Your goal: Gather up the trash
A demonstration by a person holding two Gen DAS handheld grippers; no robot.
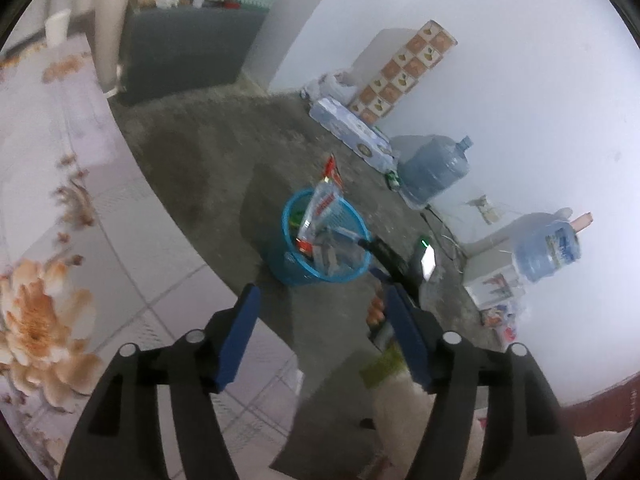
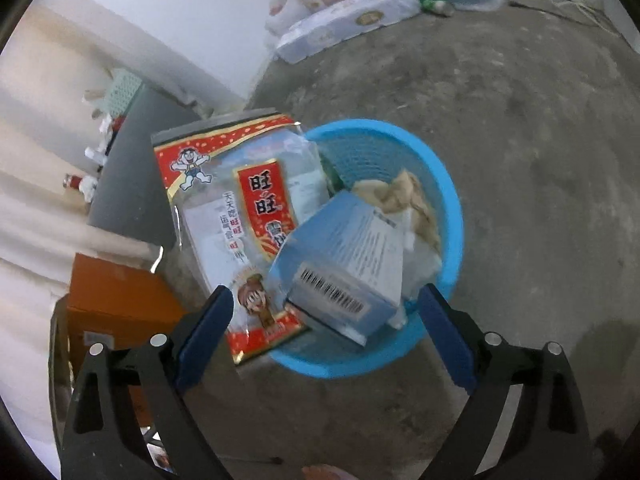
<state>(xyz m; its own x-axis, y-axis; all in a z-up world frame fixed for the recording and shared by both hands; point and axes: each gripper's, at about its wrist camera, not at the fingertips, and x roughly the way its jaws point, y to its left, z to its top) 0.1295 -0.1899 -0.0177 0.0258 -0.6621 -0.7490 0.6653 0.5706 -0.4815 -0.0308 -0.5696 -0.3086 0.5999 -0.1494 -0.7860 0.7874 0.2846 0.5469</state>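
Observation:
A blue mesh basket (image 2: pixel 452 200) stands on the grey concrete floor. In it are a red-and-white snack bag (image 2: pixel 244 200) that sticks up over the rim, a light blue box with a barcode (image 2: pixel 348 256) and crumpled paper (image 2: pixel 404 196). My right gripper (image 2: pixel 326 296) hangs open just above the basket's near rim, its pads clear of the box on both sides. In the left wrist view the basket (image 1: pixel 288 216) sits further off, with the right gripper (image 1: pixel 372 258) at its right rim. My left gripper (image 1: pixel 322 300) is open with nothing between its fingers.
A table with a floral cloth (image 1: pixel 60 200) fills the left. Along the wall lie a long flat box (image 1: pixel 352 128), a patterned box (image 1: pixel 404 68) and two water jugs (image 1: pixel 432 168) (image 1: pixel 548 248). An orange box (image 2: pixel 116 300) and a grey cabinet (image 2: pixel 136 168) stand left of the basket.

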